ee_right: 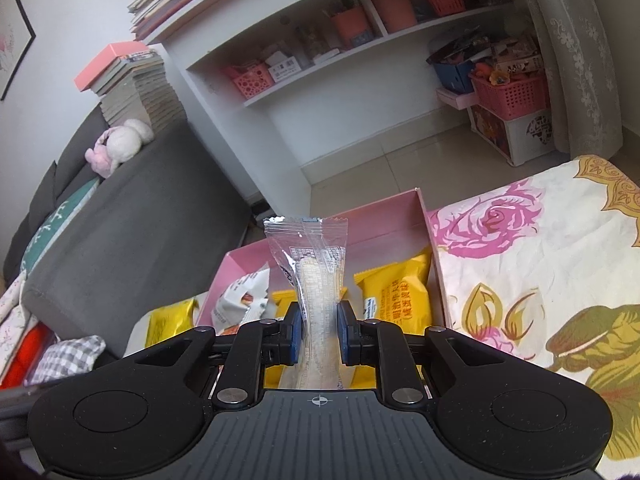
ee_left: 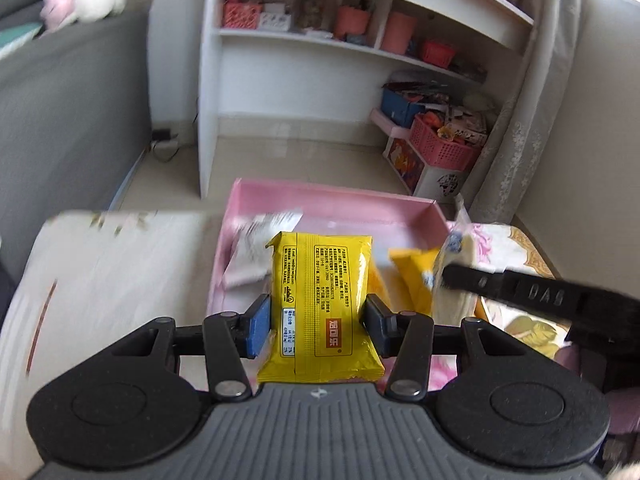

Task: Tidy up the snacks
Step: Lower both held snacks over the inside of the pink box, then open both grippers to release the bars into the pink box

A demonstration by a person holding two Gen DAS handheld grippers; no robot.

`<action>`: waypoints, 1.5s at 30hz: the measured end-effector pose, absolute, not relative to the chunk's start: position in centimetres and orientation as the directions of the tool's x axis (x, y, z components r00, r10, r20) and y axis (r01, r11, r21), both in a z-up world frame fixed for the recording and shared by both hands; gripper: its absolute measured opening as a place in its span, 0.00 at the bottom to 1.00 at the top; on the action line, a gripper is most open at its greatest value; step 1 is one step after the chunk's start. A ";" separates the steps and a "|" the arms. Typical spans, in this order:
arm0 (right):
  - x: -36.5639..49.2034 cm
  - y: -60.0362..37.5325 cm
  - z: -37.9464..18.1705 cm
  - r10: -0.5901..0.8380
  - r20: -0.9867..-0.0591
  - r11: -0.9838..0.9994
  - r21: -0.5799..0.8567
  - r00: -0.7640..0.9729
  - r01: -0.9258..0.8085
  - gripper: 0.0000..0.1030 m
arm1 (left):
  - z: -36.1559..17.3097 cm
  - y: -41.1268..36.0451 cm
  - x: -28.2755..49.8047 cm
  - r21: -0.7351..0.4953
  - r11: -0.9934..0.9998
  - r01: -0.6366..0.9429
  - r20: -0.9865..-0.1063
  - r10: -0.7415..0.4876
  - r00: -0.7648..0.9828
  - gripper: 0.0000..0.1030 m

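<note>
My left gripper (ee_left: 318, 322) is shut on a yellow snack packet (ee_left: 320, 304) and holds it over the near edge of the pink box (ee_left: 332, 200). My right gripper (ee_right: 319, 330) is shut on a clear-wrapped cracker packet (ee_right: 316, 280), held upright above the same pink box (ee_right: 384, 216). Inside the box lie a white snack packet (ee_right: 240, 300) and a yellow packet (ee_right: 396, 296). Another yellow packet (ee_right: 170, 318) lies outside the box to its left. The right gripper's finger (ee_left: 520, 288) with the clear packet (ee_left: 456, 264) shows at the right of the left wrist view.
The box sits on a bed with a floral cover (ee_right: 540, 260) to its right and a white cover (ee_left: 112, 280) to its left. A grey sofa (ee_right: 132, 232) stands on the left. A white shelf unit (ee_left: 320, 60) and pink baskets (ee_left: 440, 144) stand beyond on the tiled floor.
</note>
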State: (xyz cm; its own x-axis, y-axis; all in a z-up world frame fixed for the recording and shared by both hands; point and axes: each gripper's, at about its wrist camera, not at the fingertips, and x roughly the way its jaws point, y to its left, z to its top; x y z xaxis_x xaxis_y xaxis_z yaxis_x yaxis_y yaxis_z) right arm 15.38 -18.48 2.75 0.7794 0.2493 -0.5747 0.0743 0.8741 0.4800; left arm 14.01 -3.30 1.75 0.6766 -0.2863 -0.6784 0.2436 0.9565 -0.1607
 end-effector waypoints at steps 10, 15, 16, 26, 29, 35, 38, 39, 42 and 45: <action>17.5 -20.0 1.8 0.288 -0.551 0.845 0.531 0.783 0.063 0.14 | 0.1 -6.0 18.4 -0.146 0.949 0.280 -0.668 -0.303 0.679 0.45; 17.7 -20.9 1.5 0.276 -0.559 0.849 0.523 0.782 0.074 0.14 | -0.7 -6.9 19.5 -0.127 0.956 0.265 -0.686 -0.277 0.672 0.45; 17.7 -21.0 1.5 0.276 -0.560 0.848 0.524 0.781 0.075 0.14 | -0.7 -7.1 19.8 -0.127 0.957 0.262 -0.686 -0.275 0.673 0.45; 18.1 -22.1 0.8 0.277 -0.569 0.830 0.548 0.774 0.105 0.22 | -1.3 -7.6 20.3 -0.157 0.952 0.262 -0.666 -0.299 0.684 0.18; 18.1 -22.3 0.7 0.274 -0.572 0.828 0.549 0.773 0.114 0.22 | -1.7 -7.4 20.7 -0.186 0.950 0.251 -0.670 -0.310 0.675 0.19; 18.1 -22.3 0.7 0.272 -0.577 0.830 0.545 0.770 0.115 0.27 | -1.3 -6.6 20.3 -0.194 0.950 0.243 -0.664 -0.310 0.680 0.31; 18.0 -22.1 0.9 0.277 -0.583 0.831 0.544 0.764 0.114 0.28 | -0.8 -6.2 20.0 -0.171 0.955 0.243 -0.670 -0.294 0.682 0.33; 18.0 -22.1 1.1 0.276 -0.584 0.833 0.542 0.763 0.114 0.30 | -0.6 -6.1 19.8 -0.170 0.955 0.244 -0.669 -0.294 0.683 0.36; 17.4 -22.0 1.6 0.274 -0.578 0.836 0.538 0.768 0.107 0.42 | -0.2 -5.7 19.2 -0.178 0.952 0.248 -0.663 -0.302 0.685 0.46; 16.8 -21.7 2.1 0.268 -0.577 0.845 0.525 0.771 0.099 0.52 | 0.3 -5.5 18.3 -0.177 0.950 0.257 -0.671 -0.308 0.675 0.50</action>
